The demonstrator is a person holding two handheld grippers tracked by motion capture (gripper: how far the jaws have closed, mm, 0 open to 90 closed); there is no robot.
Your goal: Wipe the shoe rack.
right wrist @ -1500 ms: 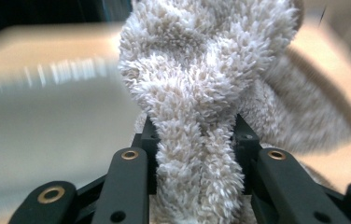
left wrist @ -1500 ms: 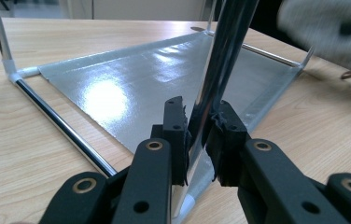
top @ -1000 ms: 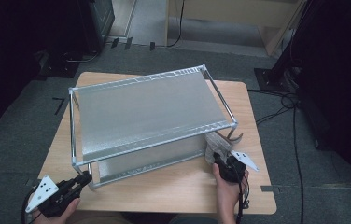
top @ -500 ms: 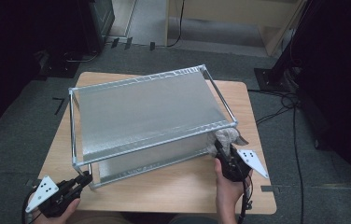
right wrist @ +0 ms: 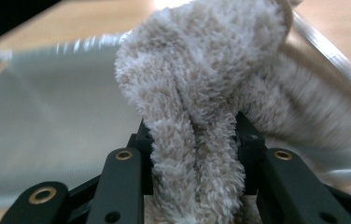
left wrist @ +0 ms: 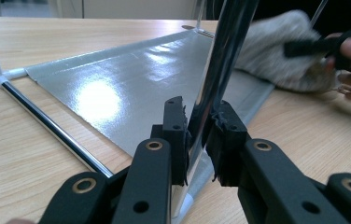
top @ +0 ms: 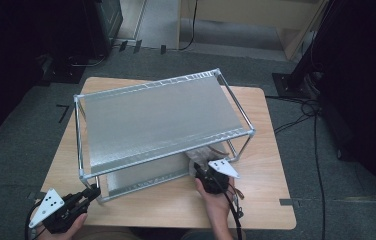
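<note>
progress: wiping of lower shelf looks underway near its right end, most of that sheet apparently left; upper shelf untouched by cloth.
rack: two-tier chrome-tube rack with grey sheet shelves [top: 156,120], set askew mid-tabletop of wooden table [top: 266,200].
cloth: fluffy beige towel [right wrist: 201,93], bunched, on lower shelf near rack's front right corner.
left gripper [left wrist: 198,135]: clamped on front left chrome post [left wrist: 225,56].
right gripper [right wrist: 194,140]: pinching the towel fold.

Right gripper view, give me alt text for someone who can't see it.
The right gripper is clamped on a bunched fold of fluffy beige towel, which rises between its two black jaws. Behind it, blurred, lie the grey lower shelf of a metal rack and the wooden table.
</note>
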